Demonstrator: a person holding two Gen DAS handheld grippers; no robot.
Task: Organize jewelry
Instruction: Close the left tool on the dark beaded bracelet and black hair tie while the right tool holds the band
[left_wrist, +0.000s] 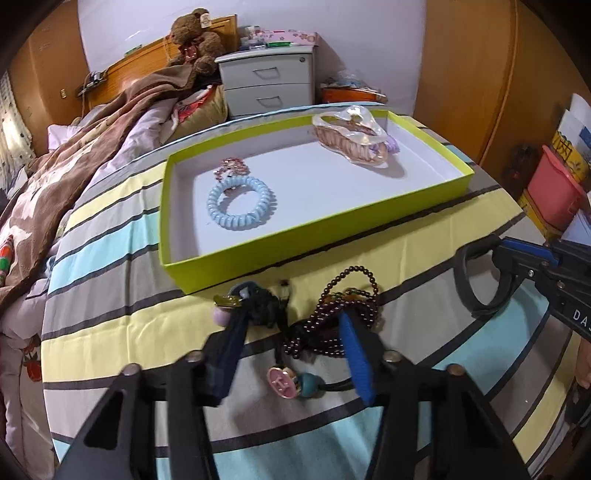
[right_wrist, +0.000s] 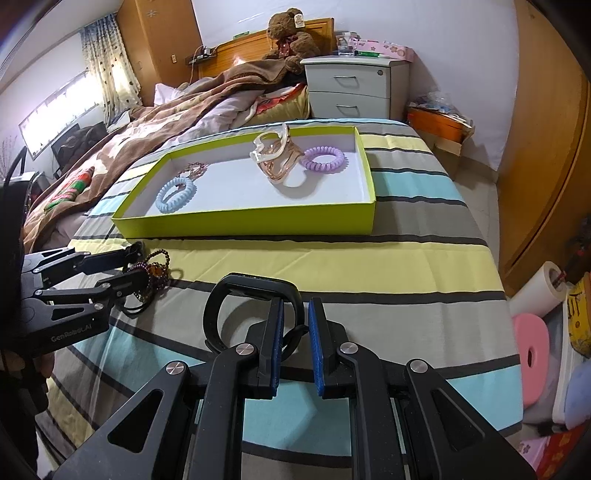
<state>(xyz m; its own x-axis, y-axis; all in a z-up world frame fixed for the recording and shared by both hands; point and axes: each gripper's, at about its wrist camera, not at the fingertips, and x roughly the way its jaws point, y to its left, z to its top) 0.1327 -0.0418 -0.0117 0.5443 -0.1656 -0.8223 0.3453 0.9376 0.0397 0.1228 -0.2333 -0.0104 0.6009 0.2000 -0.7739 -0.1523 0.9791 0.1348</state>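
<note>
A shallow lime-green cardboard tray (right_wrist: 243, 223) with a white floor lies on the striped bedspread (right_wrist: 388, 266). Inside it are a pale blue coiled hair tie (left_wrist: 240, 202), a small pink beaded piece (left_wrist: 233, 167) touching it at the back, a glossy pearly hair claw (left_wrist: 351, 134) and a lilac coiled tie (right_wrist: 325, 159) just beside the claw. In front of the tray sits a tangle of dark round beads (left_wrist: 340, 314), with a black scrunchie (left_wrist: 264, 306), a gold clip and a pink round charm (left_wrist: 282, 382) close by. The left gripper (left_wrist: 291, 325) hangs over that pile, half open, its blue ribbed pads straddling the beads without clearly pressing them. The right gripper (right_wrist: 296, 328) is nearly closed, pinching a black loop-shaped band (right_wrist: 251, 284). A crumpled brown blanket (right_wrist: 155, 122), a teddy bear (right_wrist: 288, 35) and a grey drawer unit (right_wrist: 351, 88) stand behind.
</note>
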